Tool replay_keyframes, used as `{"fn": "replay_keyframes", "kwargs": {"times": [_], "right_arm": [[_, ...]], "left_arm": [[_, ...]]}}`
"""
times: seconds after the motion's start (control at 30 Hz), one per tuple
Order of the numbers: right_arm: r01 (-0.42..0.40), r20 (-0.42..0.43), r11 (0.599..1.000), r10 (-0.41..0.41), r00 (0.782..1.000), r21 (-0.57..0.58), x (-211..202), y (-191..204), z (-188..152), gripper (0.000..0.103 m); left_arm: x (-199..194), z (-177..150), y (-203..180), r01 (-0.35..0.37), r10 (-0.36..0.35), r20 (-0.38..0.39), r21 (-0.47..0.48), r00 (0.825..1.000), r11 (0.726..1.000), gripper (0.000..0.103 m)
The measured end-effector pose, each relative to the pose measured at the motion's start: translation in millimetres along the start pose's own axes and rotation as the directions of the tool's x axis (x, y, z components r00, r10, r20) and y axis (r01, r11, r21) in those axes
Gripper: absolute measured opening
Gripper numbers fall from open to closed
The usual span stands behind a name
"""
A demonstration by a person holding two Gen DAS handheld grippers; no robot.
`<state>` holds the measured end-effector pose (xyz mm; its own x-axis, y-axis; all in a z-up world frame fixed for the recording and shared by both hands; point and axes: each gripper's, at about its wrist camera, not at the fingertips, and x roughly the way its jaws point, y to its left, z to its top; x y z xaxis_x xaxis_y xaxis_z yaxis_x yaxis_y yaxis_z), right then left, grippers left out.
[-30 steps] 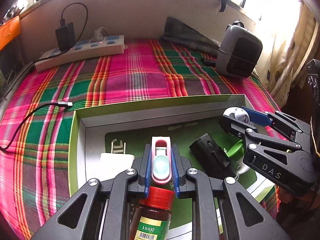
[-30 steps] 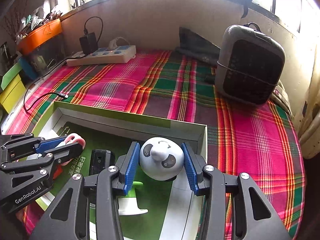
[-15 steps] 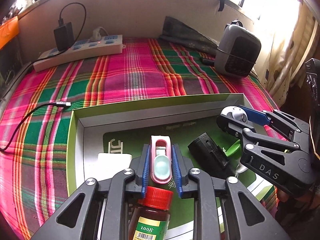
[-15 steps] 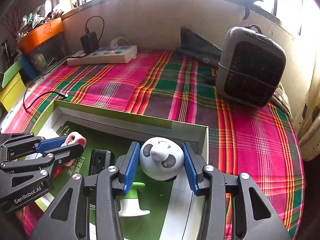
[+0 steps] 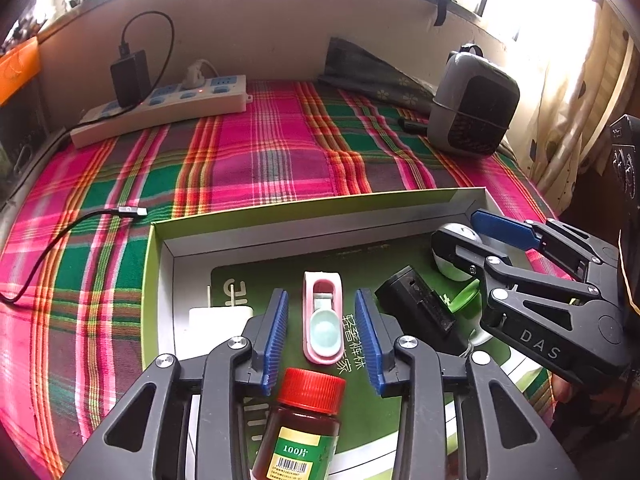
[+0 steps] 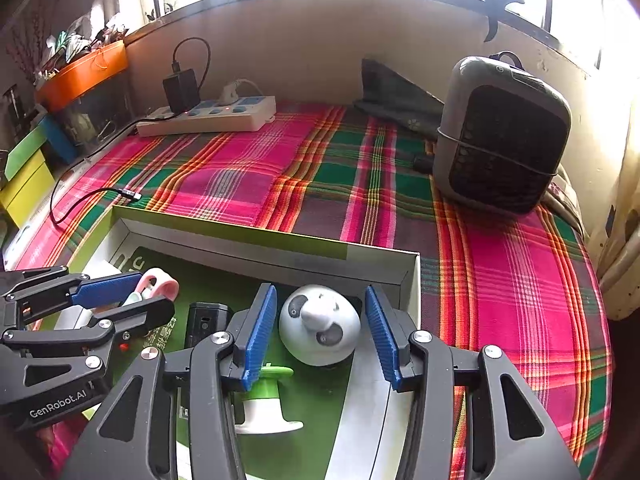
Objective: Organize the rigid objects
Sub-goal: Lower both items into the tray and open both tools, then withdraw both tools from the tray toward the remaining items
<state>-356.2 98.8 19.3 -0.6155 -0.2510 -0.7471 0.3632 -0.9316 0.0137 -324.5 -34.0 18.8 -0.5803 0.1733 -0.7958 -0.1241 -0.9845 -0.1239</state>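
A shallow green-rimmed box (image 5: 304, 208) lies on the plaid cloth. My left gripper (image 5: 322, 338) is open, its blue pads on either side of a pink case (image 5: 322, 322) that lies on the box floor. My right gripper (image 6: 320, 330) is open around a white panda-faced ball (image 6: 318, 330) resting in the box's far right corner. In the box also lie a black block (image 5: 416, 306), a white charger (image 5: 218, 318), a green-and-white spool (image 6: 266, 400) and a brown bottle with a red cap (image 5: 310, 412). The pink case also shows in the right wrist view (image 6: 158, 282).
A white power strip (image 5: 160, 108) with a black adapter stands at the back left. A grey heater (image 6: 500, 136) stands at the back right. A black cable end (image 5: 132, 211) lies left of the box. An orange tray (image 6: 82, 74) sits far left.
Both grippers have opened. The left let go of the pink case, which now lies on the box floor. The right let go of the panda ball, which rests in the corner.
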Motion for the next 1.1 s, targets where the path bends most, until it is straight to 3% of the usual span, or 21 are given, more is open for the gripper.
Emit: {"fn": "replay_keyframes", "kwargs": {"times": [0.57,1.1], "right_arm": [[0.009,0.041,1.000,-0.010,0.999,0.019,-29,9,-4,0.048],[0.001,0.071,1.000,-0.003,0.998,0.022,-72,22,-28,0.048]], "left_arm": [[-34,-12,-5,-0.033,0.033,0.037,-0.003,0.999,0.999,0.037],[-78,-38,-6,-0.059,0.061,0.070,-0.023,0.996,0.998,0.037]]}}
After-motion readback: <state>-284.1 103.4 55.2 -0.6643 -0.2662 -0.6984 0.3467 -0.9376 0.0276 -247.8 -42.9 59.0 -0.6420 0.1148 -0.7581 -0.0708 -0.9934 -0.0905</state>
